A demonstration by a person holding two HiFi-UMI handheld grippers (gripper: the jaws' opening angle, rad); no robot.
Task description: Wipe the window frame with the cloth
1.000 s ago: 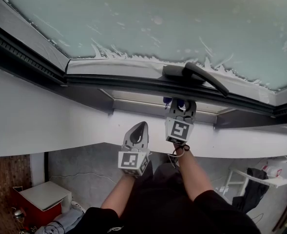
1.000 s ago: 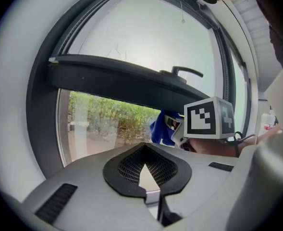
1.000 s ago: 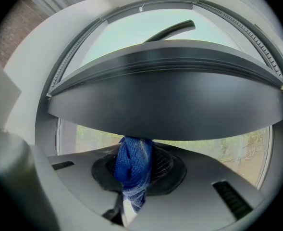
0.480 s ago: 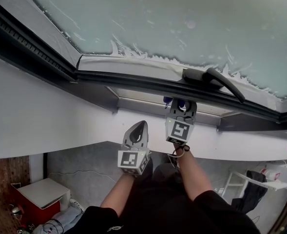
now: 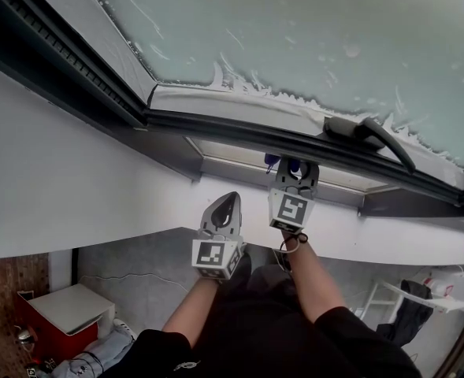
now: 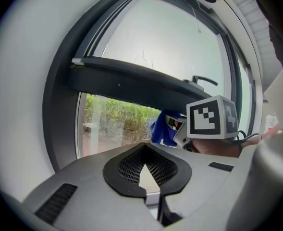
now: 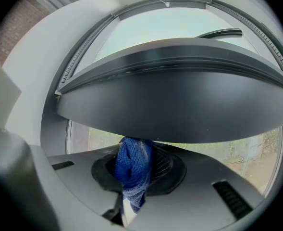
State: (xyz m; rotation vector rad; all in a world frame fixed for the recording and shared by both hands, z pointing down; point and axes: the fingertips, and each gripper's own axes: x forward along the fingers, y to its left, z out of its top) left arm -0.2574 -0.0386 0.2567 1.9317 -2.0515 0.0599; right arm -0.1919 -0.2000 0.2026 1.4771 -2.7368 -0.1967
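The blue cloth [image 7: 133, 170] is pinched between the right gripper's [image 5: 294, 172] jaws, its bunched end meeting the dark window frame [image 7: 179, 107] just ahead of them, while the left gripper [image 5: 224, 211], jaws together on nothing, hangs just beside it, further from the frame.

Saw a blue cloth [image 7: 131, 170], a dark grey window frame [image 7: 179, 105], pale green frosted glass [image 5: 295, 30], a white wall [image 5: 58, 179], a red box [image 5: 38, 345].

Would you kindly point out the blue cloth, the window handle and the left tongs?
blue cloth [image 7: 133, 167]: right gripper view, bunched middle.
window handle [image 5: 346, 127]: head view, its base.
left tongs [image 5: 230, 202]: head view, closed tips.
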